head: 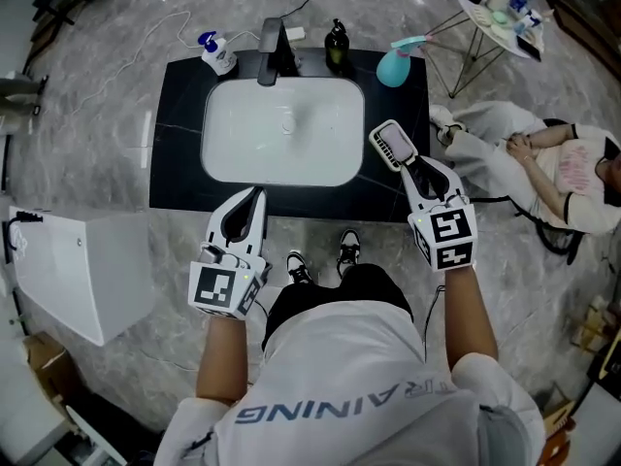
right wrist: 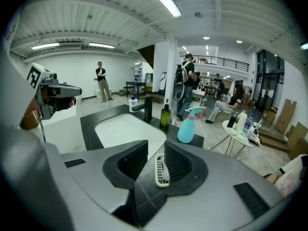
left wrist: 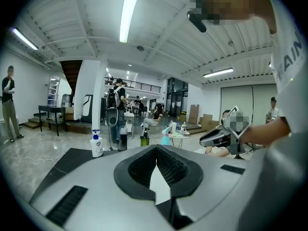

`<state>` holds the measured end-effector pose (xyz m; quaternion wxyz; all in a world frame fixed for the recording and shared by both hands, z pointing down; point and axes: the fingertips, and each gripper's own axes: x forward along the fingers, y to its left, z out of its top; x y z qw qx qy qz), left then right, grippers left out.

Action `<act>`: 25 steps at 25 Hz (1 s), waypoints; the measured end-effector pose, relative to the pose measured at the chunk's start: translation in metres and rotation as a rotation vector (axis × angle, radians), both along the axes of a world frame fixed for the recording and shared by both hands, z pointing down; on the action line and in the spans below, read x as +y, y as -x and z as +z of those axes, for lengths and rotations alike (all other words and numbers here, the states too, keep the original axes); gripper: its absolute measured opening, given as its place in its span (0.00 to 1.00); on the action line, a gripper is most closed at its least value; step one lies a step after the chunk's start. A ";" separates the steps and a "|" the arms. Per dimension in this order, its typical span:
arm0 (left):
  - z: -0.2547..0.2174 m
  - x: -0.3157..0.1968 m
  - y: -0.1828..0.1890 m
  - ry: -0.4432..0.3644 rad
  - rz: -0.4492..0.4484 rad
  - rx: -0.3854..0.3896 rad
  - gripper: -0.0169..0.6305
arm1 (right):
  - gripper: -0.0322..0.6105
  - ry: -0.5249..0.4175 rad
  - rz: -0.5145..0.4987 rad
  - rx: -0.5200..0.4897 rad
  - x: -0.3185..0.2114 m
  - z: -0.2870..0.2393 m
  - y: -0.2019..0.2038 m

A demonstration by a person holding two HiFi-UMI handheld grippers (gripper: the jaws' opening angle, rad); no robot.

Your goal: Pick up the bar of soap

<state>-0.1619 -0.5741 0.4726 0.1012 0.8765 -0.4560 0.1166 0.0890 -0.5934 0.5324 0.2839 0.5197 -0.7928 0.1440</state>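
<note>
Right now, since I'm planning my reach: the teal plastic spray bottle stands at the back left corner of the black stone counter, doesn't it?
No, the side is wrong. The teal plastic spray bottle stands at the back right corner of the black stone counter, as the head view shows.

Countertop (head: 179, 134): black stone-look, matt, faintly veined. Basin (head: 243, 129): white, smooth, glossy. Floor (head: 97, 85): grey marbled, polished. Spray bottle (head: 392, 68): teal plastic.

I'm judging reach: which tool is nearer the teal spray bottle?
Right. The right tool is over the counter's right side, just in front of the teal spray bottle; the left tool is at the counter's front edge, diagonally across the sink from it.
</note>
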 end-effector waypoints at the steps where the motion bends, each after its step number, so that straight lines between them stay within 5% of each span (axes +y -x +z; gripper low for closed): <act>1: 0.005 -0.003 -0.002 0.006 -0.006 -0.001 0.04 | 0.21 0.029 -0.006 0.007 -0.005 0.010 -0.002; 16: 0.061 -0.038 -0.029 0.103 -0.040 -0.020 0.04 | 0.33 0.476 -0.063 0.164 -0.065 0.161 -0.026; 25: 0.074 -0.042 -0.031 0.125 -0.045 -0.019 0.04 | 0.33 0.572 -0.090 0.215 -0.069 0.191 -0.027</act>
